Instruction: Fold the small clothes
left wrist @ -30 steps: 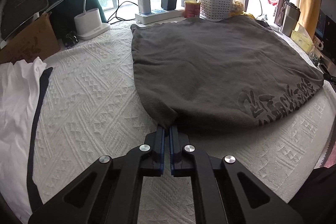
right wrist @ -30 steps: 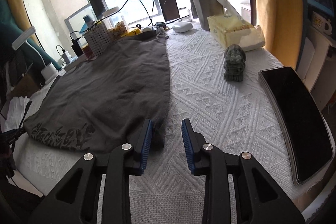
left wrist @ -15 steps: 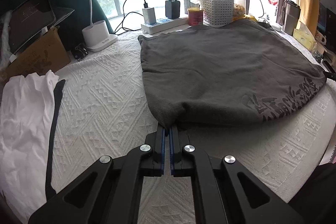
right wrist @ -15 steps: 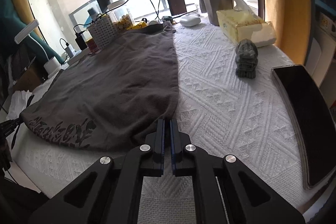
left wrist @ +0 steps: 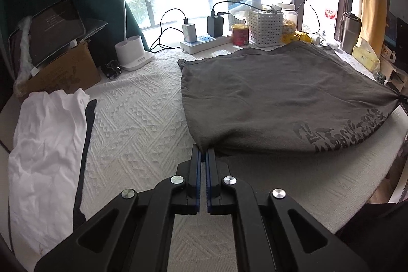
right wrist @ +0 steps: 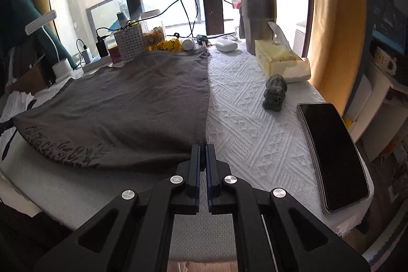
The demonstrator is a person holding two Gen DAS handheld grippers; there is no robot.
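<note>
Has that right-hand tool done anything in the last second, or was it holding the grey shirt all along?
Yes. The right tool was open beside the grey printed T-shirt; it has since shut on the shirt's near corner, left of the green stone figurine.

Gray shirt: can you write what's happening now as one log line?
left gripper: shut on gray shirt corner | right gripper: shut on other corner

Left tongs (left wrist: 203, 153) and right tongs (right wrist: 203, 152) both clamped closed.

White-clothed table (left wrist: 142, 124), grey shirt (left wrist: 275, 98), perhaps phone (right wrist: 331, 154)
</note>
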